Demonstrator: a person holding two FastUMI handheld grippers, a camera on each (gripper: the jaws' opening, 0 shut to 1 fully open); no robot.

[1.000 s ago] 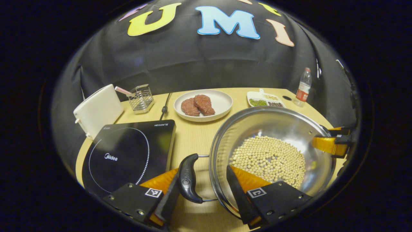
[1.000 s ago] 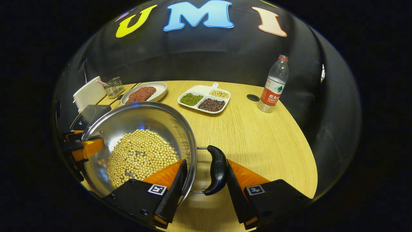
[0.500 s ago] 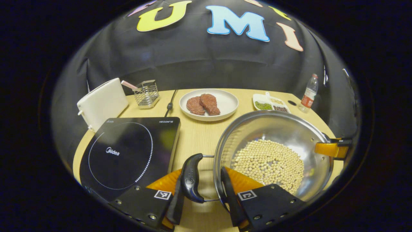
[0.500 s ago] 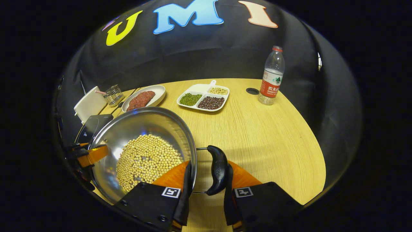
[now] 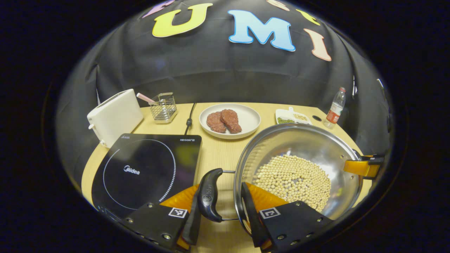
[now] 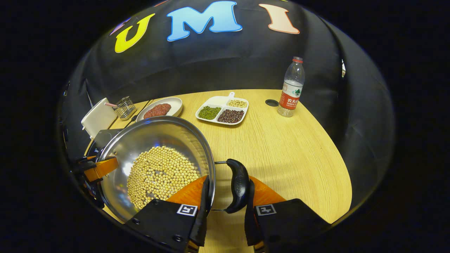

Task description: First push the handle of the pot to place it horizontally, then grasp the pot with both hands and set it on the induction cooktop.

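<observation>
Left gripper (image 5: 219, 219) is clamped across the pot's (image 5: 299, 154) near handle and rim; right gripper (image 6: 225, 218) likewise grips the opposite handle (image 6: 238, 184). Since a moment ago the pot has risen slightly, beside the induction cooktop (image 5: 147, 168) on the counter (image 6: 281, 147).

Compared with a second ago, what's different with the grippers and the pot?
Both grippers closed: the left gripper now clamps the pot's left handle against the rim, and the right gripper clamps the right handle likewise. Both views shifted slightly, so the pot may have begun to lift. The beans stay inside; the induction cooktop hasn't moved.
</observation>
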